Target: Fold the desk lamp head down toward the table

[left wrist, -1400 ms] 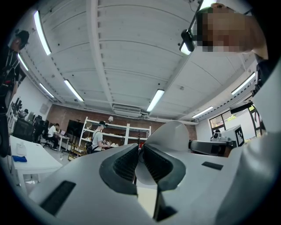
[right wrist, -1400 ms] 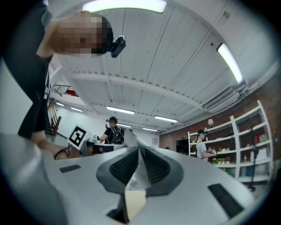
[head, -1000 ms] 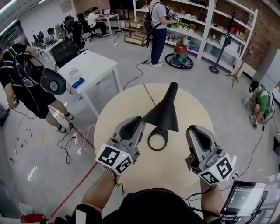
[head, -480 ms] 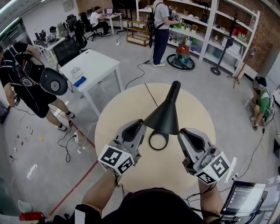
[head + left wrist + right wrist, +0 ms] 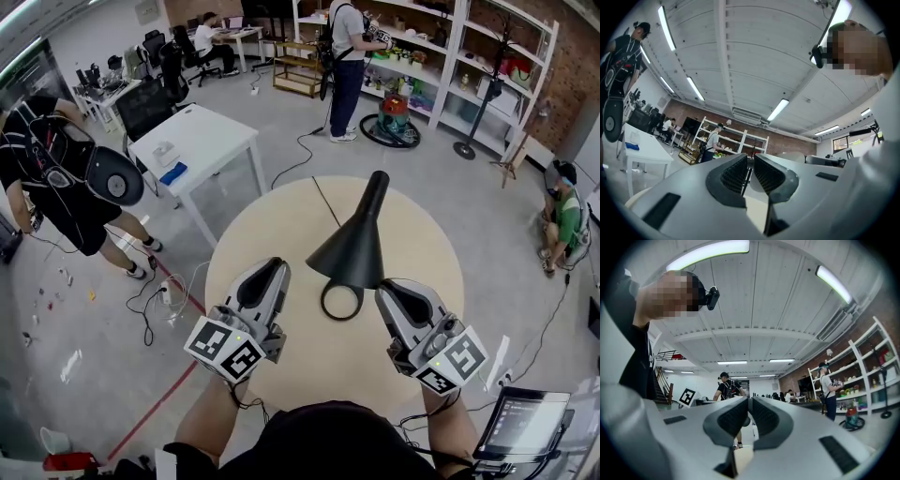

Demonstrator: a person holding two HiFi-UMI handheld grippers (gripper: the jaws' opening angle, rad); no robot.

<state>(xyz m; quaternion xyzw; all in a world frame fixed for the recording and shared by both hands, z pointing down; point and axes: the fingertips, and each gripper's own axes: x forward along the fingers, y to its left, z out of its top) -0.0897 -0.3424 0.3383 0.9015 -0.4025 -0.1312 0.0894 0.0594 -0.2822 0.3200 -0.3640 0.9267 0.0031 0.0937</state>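
1. left gripper [image 5: 270,268]. Hand-held, with its marker cube toward the holder. The jaws are pressed together and nothing sits between the pads. It lies left of the desk lamp [image 5: 352,246], with its tip near the left rim of the shade [image 5: 349,261] but apart from it.

2. right gripper [image 5: 390,287]. Hand-held, jaws likewise closed on nothing. It lies right of the desk lamp, with its tip just beside the lower right rim of the shade. Whether they touch cannot be told.

3. Desk lamp. Black, placed between the two grippers. The cone shade has its wide mouth toward the holder, and the neck [image 5: 373,192] runs away from the holder. The ring base [image 5: 324,302] lies flat under the shade's mouth, partly covered by it in the head view.

4. round table [image 5: 246,246]. Pale top, bearing the lamp. A black cord [image 5: 322,201] runs from behind the shade to the table's far edge.

5. Surroundings, placed from the lamp:
- Beyond and to the left stands a white desk [image 5: 202,141].
- Farther left is a person in black [image 5: 42,187].
- Straight beyond is white shelving [image 5: 450,56], with a standing person [image 5: 347,56] and a canister vacuum cleaner [image 5: 392,117] before it.
- Far right is a crouching person [image 5: 564,220].
- Nearer the holder, at lower right, is a tablet screen [image 5: 523,424].
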